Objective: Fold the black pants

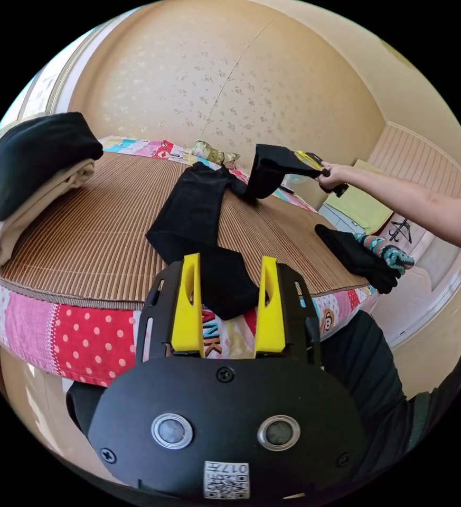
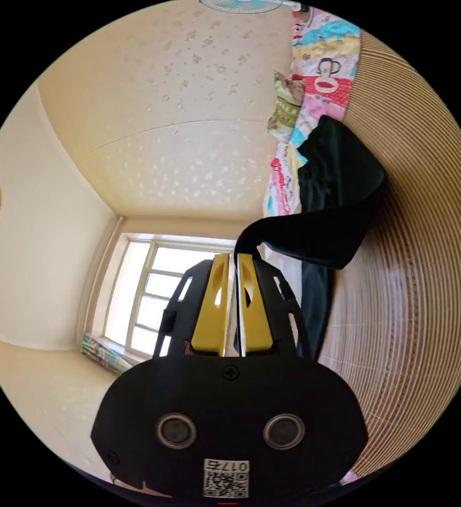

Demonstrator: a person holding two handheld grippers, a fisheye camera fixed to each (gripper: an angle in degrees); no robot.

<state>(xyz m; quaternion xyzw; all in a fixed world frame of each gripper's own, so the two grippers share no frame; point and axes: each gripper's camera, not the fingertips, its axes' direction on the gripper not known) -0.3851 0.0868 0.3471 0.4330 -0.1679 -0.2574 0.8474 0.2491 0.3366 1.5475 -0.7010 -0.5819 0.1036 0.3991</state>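
One pair of black pants (image 1: pixel 193 211) lies across a bed (image 1: pixel 98 232) covered by a ribbed mat. The right hand-held gripper (image 2: pixel 232 259) has its two yellow jaws clamped on one lifted pant leg. The left hand-held gripper (image 1: pixel 229 264) hovers with jaws apart over the near end. Two folded cloths (image 1: pixel 29 174) are stacked at one side.

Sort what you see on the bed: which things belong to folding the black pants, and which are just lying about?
In the job: black pants; right tool, shut on the pants; left tool, open.

Lying about: stacked folded clothes; dark garment with patterned cloth; bamboo mat.
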